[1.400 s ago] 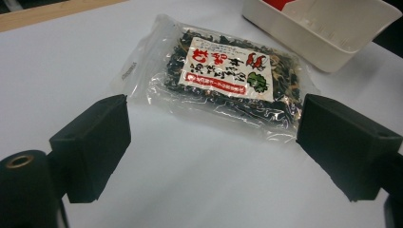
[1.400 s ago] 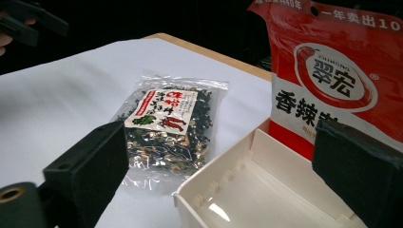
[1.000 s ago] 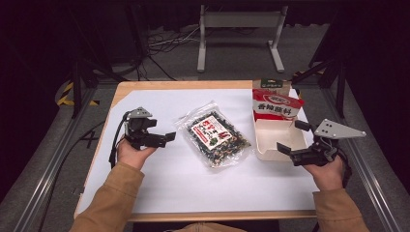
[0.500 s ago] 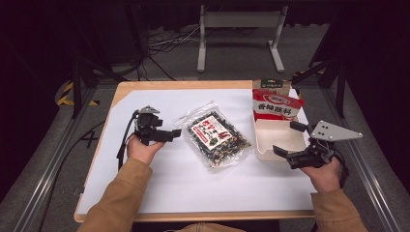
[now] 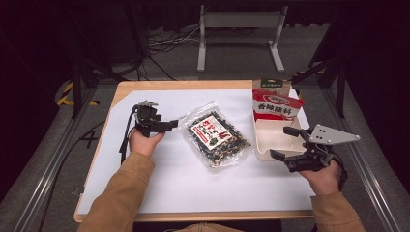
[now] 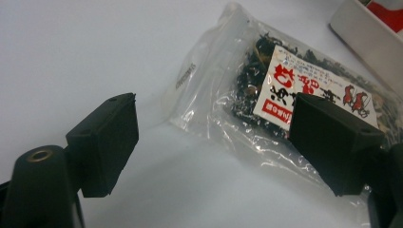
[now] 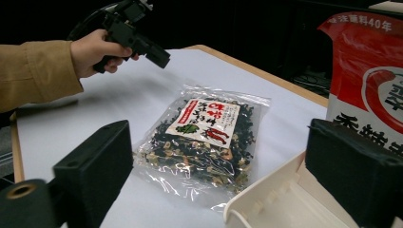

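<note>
High view puts the left gripper point(image 5: 170, 125) just beside the near-left corner of the clear plastic bag of dark dried mix point(image 5: 215, 138), whose long axis runs diagonally toward the cream tray point(image 5: 263, 150). Both grippers' jaws, empty, have just been closing slightly; the right gripper point(image 5: 286, 143) hangs farther off.

On the white-topped bench point(image 5: 159, 188) a clear bag point(image 5: 215, 137) of dark dried bits lies flat in the middle. The left gripper point(image 5: 173, 125) is just beside the bag's left edge, its jaws having just been closing with nothing between them. The right gripper point(image 5: 283, 143) has its jaws apart at the near corner of a cream tray point(image 5: 266, 145), where a red pouch point(image 5: 277, 106) stands upright; they too have just been closing.
</note>
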### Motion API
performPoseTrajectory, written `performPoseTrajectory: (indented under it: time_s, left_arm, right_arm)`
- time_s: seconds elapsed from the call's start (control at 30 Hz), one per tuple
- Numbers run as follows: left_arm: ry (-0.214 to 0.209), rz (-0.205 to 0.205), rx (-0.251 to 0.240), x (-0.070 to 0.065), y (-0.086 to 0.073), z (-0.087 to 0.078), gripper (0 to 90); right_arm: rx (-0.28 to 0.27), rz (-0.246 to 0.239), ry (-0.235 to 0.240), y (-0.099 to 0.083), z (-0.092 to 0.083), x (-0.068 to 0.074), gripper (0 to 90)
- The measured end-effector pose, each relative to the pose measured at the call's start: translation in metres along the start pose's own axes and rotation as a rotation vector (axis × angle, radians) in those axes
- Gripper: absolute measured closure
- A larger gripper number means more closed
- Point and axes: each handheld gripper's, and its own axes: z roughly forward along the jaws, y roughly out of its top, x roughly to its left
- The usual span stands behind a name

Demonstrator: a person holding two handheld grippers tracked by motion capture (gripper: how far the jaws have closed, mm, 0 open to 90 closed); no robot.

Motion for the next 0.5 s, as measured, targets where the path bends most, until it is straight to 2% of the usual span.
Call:
performPoseTrajectory:
  time_s: [0.03,0.1,0.2,0.27,0.4,0.47,0.5]
  left_arm:
    - [0.006,0.015,-0.01,-0.001,0.003,0.0,17.8]
    - [0.014,0.033,0.004,-0.002,0.008,0.002,17.8]
    - [0.02,0.046,-0.008,-0.004,0.013,0.006,18.6]
    - [0.032,0.051,0.006,-0.003,0.016,0.012,18.7]
    - [0.024,0.039,0.01,0.001,0.02,0.019,19.7]
    - [0.023,0.031,-0.003,0.004,0.022,0.023,22.2]
    - [0.022,0.025,0.008,0.006,0.023,0.026,22.2]
  right_arm:
    - [-0.001,-0.001,0.001,0.0,-0.001,0.001,12.3]
    - [0.004,0.006,0.011,-0.002,-0.001,0.002,15.1]
    - [0.011,0.004,0.021,-0.004,-0.001,0.003,19.3]
    - [0.019,0.006,0.026,-0.005,-0.001,0.004,22.3]
    - [0.023,0.003,0.035,-0.006,-0.001,0.006,27.0]
    - [0.026,0.008,0.046,-0.007,-0.001,0.006,29.2]
    - [0.03,0.01,0.051,-0.008,-0.001,0.006,30.5]
